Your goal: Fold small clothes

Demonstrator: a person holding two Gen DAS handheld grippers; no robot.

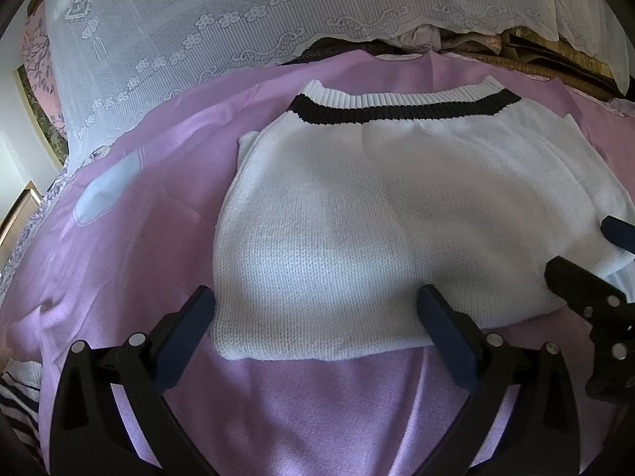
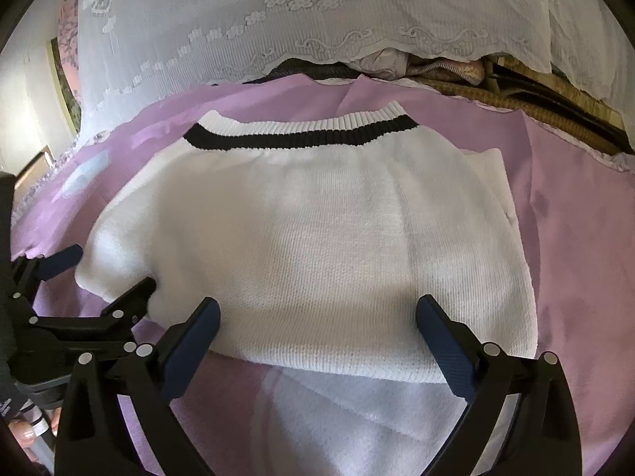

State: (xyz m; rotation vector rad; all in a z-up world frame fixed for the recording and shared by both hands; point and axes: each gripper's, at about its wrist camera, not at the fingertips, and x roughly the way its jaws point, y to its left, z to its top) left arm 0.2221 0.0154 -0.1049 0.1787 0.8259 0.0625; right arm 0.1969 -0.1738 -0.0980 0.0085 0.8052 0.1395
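While splayed wide, empty fingers (image 1: 317,305) over ribbed-hem white knit sweater (image 1: 357,206) on smooth lilac cloth (image 1: 139,218).

Between the left gripper (image 1: 315,301)'s fingers lies a white knitted sweater (image 1: 357,214), its stitches coarse and matt, with a ribbed black-and-white hem band (image 1: 401,107) beyond them. Under the fingers, the lilac cloth (image 1: 131,238) looks smooth with a faint sheen. Farther off hangs sheer white lace (image 1: 206,16). The fingers seem matt black plastic, with textured dark-blue pads (image 1: 186,333) and shiny metal pins.
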